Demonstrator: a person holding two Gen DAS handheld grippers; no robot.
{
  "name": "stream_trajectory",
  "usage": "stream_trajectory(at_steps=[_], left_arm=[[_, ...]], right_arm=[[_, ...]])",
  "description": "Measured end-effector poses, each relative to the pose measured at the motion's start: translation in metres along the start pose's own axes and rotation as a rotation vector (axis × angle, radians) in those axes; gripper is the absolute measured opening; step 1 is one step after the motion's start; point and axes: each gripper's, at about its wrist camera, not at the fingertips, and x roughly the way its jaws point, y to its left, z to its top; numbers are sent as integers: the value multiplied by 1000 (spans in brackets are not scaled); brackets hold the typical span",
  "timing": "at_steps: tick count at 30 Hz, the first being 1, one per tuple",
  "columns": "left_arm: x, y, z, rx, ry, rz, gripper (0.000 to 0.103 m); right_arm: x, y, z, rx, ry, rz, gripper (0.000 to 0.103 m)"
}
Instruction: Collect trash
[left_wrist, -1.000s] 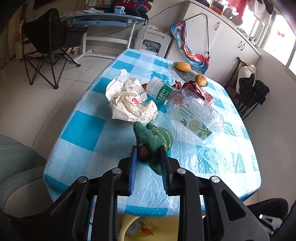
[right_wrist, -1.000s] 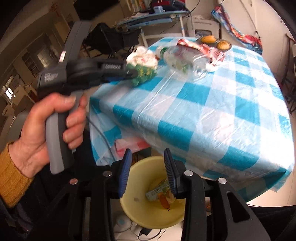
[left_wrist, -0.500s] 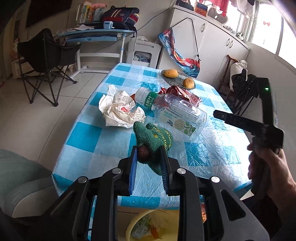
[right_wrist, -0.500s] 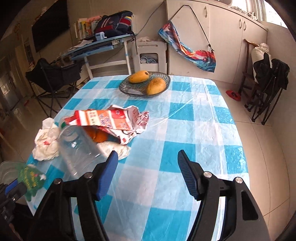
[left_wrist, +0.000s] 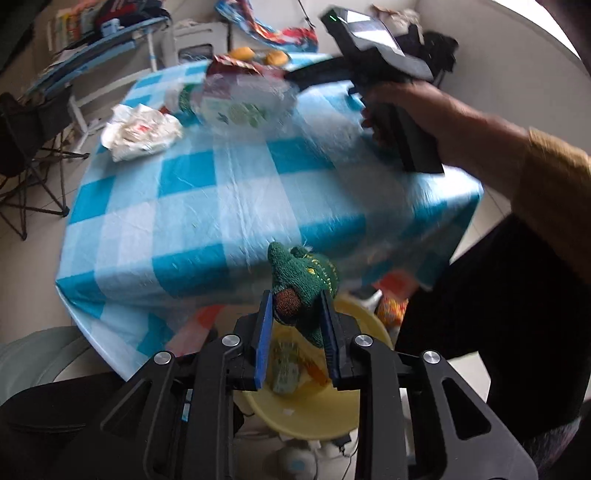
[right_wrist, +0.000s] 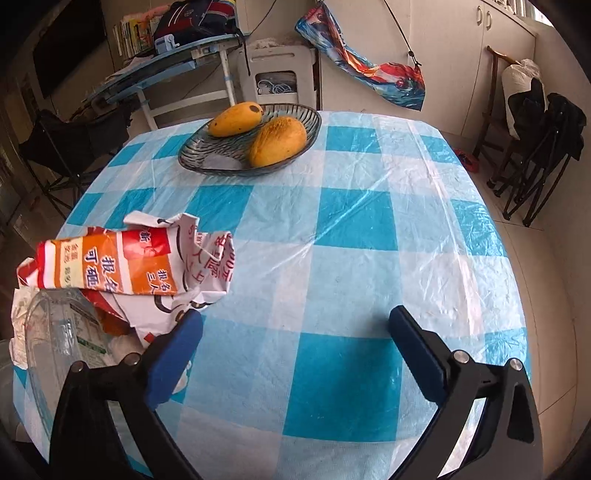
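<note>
Green cloth scrap (left_wrist: 301, 284) clamped in left gripper (left_wrist: 295, 306) above yellow bin (left_wrist: 314, 417); right gripper (right_wrist: 295, 325) fingers opening wide, empty, over checked tabletop (right_wrist: 351, 229) beside crumpled wrapper (right_wrist: 129, 266).

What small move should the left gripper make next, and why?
Probably open its fingers. The left gripper holds the green knitted toy directly above the yellow bin, which already has trash inside, so letting go should drop the toy in.
</note>
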Motion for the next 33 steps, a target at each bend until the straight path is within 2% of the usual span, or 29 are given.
stream_trajectory(at_steps=[2, 4, 5, 6, 8, 12, 18, 25, 33], left_arm=[[12, -11, -11, 59, 67, 25, 24], [16, -15, -14, 86, 88, 53, 28], [14, -14, -13, 77, 78, 54, 35], [11, -11, -12, 59, 60, 65, 46], [2, -1, -9, 7, 11, 102, 62], [-11, 24, 0, -121, -65, 108, 74], [-24, 36, 1, -189, -149, 133, 84], [-29, 49, 0, -257, -207, 175, 86], [-38, 46, 2, -233, -268, 207, 87]], right_arm=[[-1, 1, -1, -6, -2, 7, 97], [-2, 0, -2, -2, -1, 12, 97], [-1, 0, -1, -3, -1, 12, 97], [-1, -1, -1, -2, -1, 12, 97], [-1, -1, 0, -3, -1, 12, 97], [-1, -1, -1, -2, -1, 12, 97], [-1, -1, -1, -3, -1, 12, 97], [-1, -1, -1, -3, -1, 12, 97], [-1, -1, -1, -3, -1, 12, 97]])
